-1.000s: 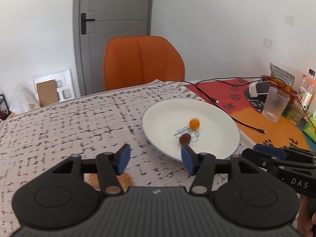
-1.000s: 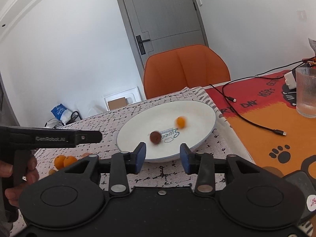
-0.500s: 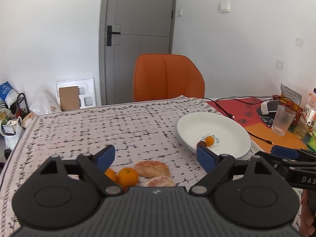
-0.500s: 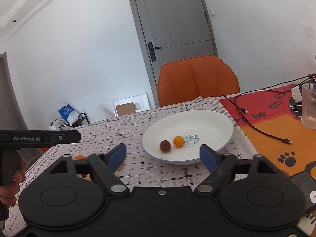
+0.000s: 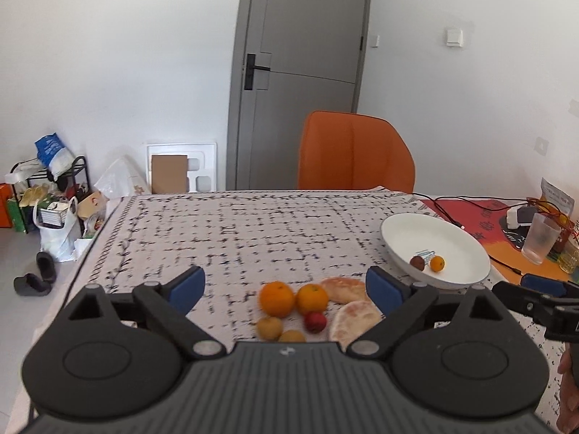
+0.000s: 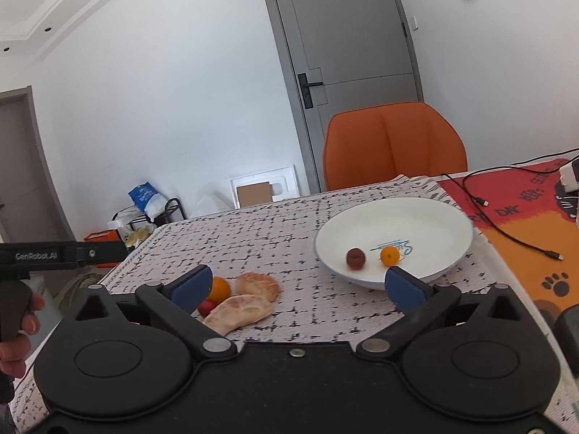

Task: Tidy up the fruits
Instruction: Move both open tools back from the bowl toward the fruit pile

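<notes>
A white plate (image 5: 466, 242) (image 6: 434, 217) holds a small dark fruit (image 5: 417, 262) (image 6: 355, 258) and a small orange fruit (image 5: 437, 263) (image 6: 390, 255). A pile of loose fruit lies on the patterned cloth: two oranges (image 5: 277, 298) (image 5: 312, 298), a red fruit (image 5: 315, 322), two yellowish fruits (image 5: 269, 327) and two peeled citrus pieces (image 5: 353, 322) (image 6: 240, 311). My left gripper (image 5: 286, 285) is open and empty, just above the pile. My right gripper (image 6: 296, 284) is open and empty, between the pile and the plate.
An orange chair (image 5: 354, 152) stands behind the table. A red-orange mat (image 6: 524, 224) with black cables (image 6: 506, 231) lies to the right, with a glass (image 5: 541, 238) and bottles. Bags and a rack (image 5: 50, 195) stand on the floor at left.
Both grippers opened wider and pulled back from the plate. The left view swung left, so the fruit pile is now between its fingers.
</notes>
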`<state>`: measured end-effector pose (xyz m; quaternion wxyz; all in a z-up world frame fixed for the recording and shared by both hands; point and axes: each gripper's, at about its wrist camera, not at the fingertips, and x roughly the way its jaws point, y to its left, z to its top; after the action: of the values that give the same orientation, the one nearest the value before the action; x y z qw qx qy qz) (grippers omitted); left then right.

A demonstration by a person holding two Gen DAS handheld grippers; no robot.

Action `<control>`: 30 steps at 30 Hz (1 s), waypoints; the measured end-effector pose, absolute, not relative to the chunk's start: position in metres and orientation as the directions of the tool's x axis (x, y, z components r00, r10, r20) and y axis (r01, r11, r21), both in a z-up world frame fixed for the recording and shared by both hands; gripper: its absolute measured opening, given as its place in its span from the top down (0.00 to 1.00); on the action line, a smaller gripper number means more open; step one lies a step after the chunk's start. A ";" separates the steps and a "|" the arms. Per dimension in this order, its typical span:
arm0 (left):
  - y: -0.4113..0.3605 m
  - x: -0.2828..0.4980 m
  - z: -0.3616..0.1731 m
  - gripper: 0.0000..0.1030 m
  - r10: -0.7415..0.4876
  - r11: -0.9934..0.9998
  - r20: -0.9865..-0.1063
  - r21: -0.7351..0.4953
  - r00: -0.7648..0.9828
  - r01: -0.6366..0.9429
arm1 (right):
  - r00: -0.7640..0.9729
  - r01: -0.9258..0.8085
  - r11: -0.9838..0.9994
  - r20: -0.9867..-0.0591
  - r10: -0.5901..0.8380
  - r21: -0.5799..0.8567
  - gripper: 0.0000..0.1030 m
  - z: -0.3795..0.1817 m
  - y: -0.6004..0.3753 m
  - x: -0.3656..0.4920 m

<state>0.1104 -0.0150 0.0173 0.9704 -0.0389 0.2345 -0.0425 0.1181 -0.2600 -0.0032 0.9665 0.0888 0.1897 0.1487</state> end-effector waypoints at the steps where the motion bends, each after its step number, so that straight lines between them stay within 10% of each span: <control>1: -0.011 0.107 0.017 0.08 -0.092 0.994 -0.452 -0.096 0.887 0.054 | 0.883 -0.257 0.939 -0.340 0.324 0.227 0.00 -0.003 -0.258 0.118; 30: 0.057 0.085 -0.016 0.10 -0.006 0.986 -0.472 -0.149 0.881 -0.074 | 0.793 -0.330 0.918 -0.463 0.396 0.220 0.00 -0.023 -0.207 0.134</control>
<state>0.0847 0.0574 -0.0156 0.9664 -0.0816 0.2429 0.0176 0.1343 -0.2067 -0.0230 0.9446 0.0641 0.2582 0.1922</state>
